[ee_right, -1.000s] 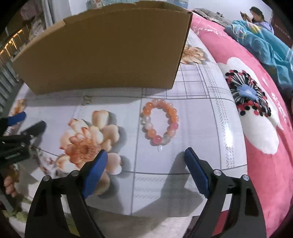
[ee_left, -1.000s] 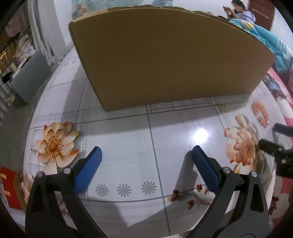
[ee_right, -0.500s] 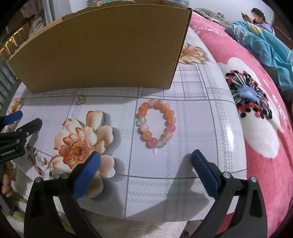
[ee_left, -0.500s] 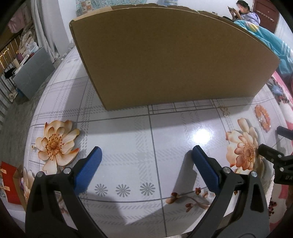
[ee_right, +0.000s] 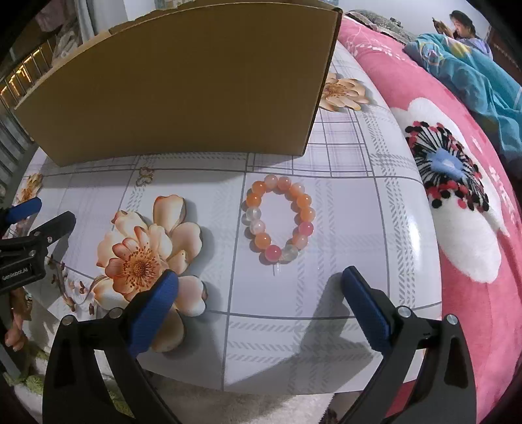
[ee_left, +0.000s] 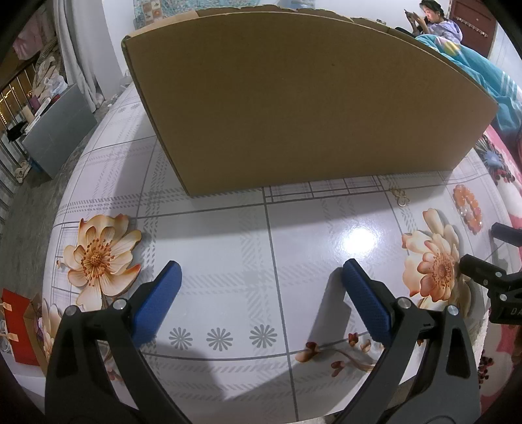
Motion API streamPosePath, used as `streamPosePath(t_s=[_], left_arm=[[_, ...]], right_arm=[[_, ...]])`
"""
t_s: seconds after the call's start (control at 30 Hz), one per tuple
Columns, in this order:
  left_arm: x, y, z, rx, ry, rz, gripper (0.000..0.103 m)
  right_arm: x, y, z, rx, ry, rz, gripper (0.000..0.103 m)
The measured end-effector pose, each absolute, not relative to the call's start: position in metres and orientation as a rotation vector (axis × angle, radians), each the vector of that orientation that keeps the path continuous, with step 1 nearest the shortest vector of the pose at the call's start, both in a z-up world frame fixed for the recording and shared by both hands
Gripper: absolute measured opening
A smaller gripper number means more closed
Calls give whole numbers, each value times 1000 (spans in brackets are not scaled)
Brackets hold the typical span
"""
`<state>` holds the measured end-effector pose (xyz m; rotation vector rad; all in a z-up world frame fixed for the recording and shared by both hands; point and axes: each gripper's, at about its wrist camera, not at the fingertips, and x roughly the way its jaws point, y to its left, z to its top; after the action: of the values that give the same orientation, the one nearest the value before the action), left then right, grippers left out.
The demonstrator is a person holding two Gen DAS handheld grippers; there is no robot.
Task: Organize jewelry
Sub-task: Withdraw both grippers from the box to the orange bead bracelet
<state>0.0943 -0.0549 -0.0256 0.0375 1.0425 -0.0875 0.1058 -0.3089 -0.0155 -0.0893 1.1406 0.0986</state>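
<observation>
A bracelet [ee_right: 279, 218] of orange, pink and clear beads lies flat on the flower-print table [ee_right: 342, 234], just ahead of my right gripper [ee_right: 261, 283]. That gripper is open wide with nothing between its blue pads. A small gold trinket [ee_right: 144, 176] lies near the front wall of the big cardboard box [ee_right: 182, 84]. My left gripper [ee_left: 261, 277] hovers open over bare table in front of the box [ee_left: 293, 98]. In the left wrist view the bracelet [ee_left: 468, 208] and the trinket [ee_left: 400, 196] sit far right.
The box wall blocks the back of the table, and its inside is hidden. A bed with a pink blanket [ee_right: 473, 261] borders the table's right edge, and a person [ee_right: 463, 29] sits far back. A red bag [ee_left: 16, 329] stands on the floor at the left.
The right gripper's jaws have spread wider, and it has shifted slightly. The bracelet has not moved and the left gripper has stayed where it was.
</observation>
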Motion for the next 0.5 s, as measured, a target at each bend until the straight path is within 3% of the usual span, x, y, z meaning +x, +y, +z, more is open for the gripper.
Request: streamPosePath(t_s=[0.3, 0.5], left_arm=[[90, -53, -27, 46, 1028, -104, 95], [88, -51, -28, 70, 1020, -146, 95]], right_arm=[[100, -307, -12, -135, 1119, 124, 97], [91, -286, 25, -84, 938, 261, 97]])
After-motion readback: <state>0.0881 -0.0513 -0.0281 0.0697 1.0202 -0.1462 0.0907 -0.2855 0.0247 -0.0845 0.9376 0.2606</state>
